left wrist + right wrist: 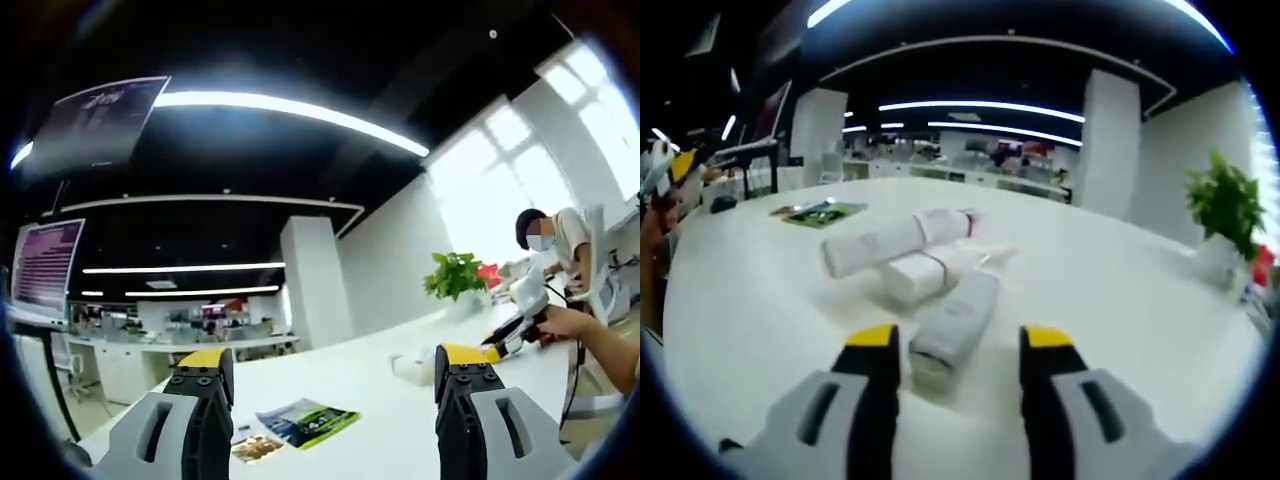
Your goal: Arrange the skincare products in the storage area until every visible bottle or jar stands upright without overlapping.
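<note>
Three white tubes are lying in a heap on the white bench (1120, 280), the nearest tube (952, 325) pointing between my right tool's (958, 350) open jaws, untouched. My left tool (335, 365) is hanging open, facing leaflets (305, 422) and a plant (455, 275).

An open-plan office with a dark ceiling (300, 60) crossed by long curved light strips (290, 108); a white square pillar (313, 282) stands mid-room; bright windows (520, 170) fill one wall; a wide white table (1120, 280) carries a potted green plant (1222, 215); a monitor (45, 265) glows purple beside distant desks (160, 350).
</note>
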The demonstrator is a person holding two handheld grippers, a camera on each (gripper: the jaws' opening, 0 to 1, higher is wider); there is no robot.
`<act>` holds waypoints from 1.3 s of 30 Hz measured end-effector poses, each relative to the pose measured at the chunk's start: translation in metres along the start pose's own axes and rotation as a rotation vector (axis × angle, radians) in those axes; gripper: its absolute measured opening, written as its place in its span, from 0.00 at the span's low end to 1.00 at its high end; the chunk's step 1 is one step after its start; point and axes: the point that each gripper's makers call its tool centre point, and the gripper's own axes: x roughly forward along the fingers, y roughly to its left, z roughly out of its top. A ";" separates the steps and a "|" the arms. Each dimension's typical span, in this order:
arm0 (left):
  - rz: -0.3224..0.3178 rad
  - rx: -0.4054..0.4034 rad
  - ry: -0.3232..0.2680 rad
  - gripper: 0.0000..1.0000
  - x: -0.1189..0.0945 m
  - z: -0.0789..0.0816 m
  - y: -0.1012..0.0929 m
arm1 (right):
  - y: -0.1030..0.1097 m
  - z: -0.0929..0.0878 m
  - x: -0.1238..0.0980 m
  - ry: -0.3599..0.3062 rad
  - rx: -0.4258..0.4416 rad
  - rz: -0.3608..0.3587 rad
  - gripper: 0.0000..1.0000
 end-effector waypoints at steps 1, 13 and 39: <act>0.000 0.000 0.001 0.85 0.000 0.000 0.000 | 0.000 0.000 0.000 -0.001 0.000 0.000 0.52; 0.005 0.003 0.004 0.84 0.000 -0.001 0.000 | 0.000 0.005 -0.001 -0.030 0.010 0.007 0.59; 0.014 0.003 -0.010 0.84 0.001 0.003 0.003 | 0.001 0.003 0.003 -0.003 -0.041 -0.003 0.54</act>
